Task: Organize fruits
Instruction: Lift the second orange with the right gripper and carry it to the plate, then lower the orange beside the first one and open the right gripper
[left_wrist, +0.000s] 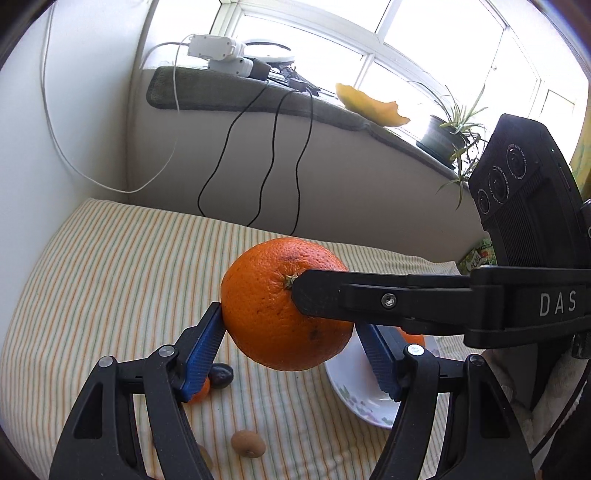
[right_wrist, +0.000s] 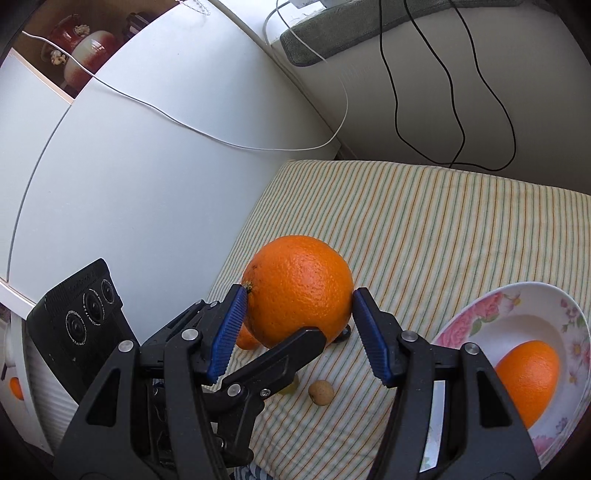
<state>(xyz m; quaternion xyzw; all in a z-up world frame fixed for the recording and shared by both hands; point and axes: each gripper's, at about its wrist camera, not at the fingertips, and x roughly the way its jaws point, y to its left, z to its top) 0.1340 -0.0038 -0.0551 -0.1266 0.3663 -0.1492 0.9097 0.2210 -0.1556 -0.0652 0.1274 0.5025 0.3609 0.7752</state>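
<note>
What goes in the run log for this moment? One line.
left gripper: shut on orange | right gripper: shut on orange | plate: one orange

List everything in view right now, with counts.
large orange: one, orange, gripped by both tools
second orange: one, orange, in bowl
bowl: one, white with pink flowers, on cloth
small orange fruit: one, orange, on cloth
dark fruit: one, near-black, beside small orange fruit
brown fruit: one clear, tan, on cloth
cloth: one, cream striped, under everything
cables: two black, one white, on wall
potted plant: one, green, windowsill
left tool: one, black with blue pads, shut on large orange
right tool: one, same colours, shut on large orange
</note>
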